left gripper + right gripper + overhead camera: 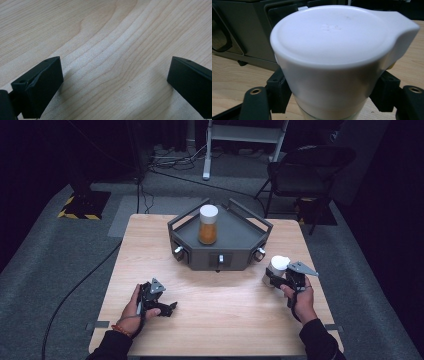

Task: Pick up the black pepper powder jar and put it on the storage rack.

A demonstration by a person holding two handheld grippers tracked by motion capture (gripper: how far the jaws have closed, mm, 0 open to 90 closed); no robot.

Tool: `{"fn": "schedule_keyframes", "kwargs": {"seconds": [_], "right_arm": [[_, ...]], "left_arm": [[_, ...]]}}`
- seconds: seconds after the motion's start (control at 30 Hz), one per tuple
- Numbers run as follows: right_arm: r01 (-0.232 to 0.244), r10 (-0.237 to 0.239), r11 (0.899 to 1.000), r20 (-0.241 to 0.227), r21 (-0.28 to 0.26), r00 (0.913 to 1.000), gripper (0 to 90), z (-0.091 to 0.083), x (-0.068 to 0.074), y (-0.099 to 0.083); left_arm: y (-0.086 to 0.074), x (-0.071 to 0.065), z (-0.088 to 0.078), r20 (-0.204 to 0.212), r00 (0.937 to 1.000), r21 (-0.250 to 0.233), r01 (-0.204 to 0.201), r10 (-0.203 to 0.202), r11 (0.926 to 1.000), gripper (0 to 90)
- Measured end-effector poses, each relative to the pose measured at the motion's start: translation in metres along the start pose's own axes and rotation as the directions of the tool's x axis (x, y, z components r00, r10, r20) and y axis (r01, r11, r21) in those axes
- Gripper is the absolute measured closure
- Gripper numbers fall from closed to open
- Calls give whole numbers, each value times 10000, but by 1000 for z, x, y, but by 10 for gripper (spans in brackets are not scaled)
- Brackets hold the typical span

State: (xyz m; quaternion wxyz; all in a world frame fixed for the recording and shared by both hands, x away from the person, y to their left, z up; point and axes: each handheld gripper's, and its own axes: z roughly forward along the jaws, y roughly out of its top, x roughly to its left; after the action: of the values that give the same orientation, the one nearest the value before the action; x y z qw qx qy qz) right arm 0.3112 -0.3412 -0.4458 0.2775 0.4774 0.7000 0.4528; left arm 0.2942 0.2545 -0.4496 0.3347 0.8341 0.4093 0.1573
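White-lidded jar (342,65) sits pinched in the right gripper (281,279); the left gripper (159,306) is spread. Gripped apparently just under its lid, the jar could slip.

Dark cabled studio (165,162), lone table (150,250)

Wood table (210,295) — grey tray (235,251), white-lidded jar (276,270).

Wooden table (215,305), pale grain, standing on grey carpet (45,265).
Dark grey tray (235,232) with raised rails, on the table's far half.
Jar (208,224) of amber contents with a white lid, upright inside the tray.
Black folding chair (305,170) beyond the table's far right corner.
Cables (170,162) beyond the far edge.
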Motion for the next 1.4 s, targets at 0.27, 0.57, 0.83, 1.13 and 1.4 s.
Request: {"fn": "schedule_keyframes", "kwargs": {"seconds": [0.27, 0.57, 0.83, 1.13, 1.4], "right_arm": [[-94, 91, 9997, -142, -204, 9999, 297, -11, 1, 4], [63, -72, 9997, -381, -233, 9992, 298, -20, 6, 10], [14, -27, 9997, -497, -253, 9988, 298, -24, 9, 16], [72, -94, 9993, -602, -368, 9981, 298, -33, 14, 29], [106, -149, 9983, -744, -578, 9971, 299, -39, 22, 47]], "left_arm": [[0, 0, 0, 2, 10000, 0, 0, 0, 10000, 4], [0, 0, 0, 2, 10000, -1, 3, -3, 10000, 4], [0, 0, 0, 1, 10000, 0, 3, -3, 10000, 4], [0, 0, 0, 1, 10000, 0, 2, -2, 10000, 4], [0, 0, 0, 1, 10000, -1, -1, 1, 10000, 4]]}}
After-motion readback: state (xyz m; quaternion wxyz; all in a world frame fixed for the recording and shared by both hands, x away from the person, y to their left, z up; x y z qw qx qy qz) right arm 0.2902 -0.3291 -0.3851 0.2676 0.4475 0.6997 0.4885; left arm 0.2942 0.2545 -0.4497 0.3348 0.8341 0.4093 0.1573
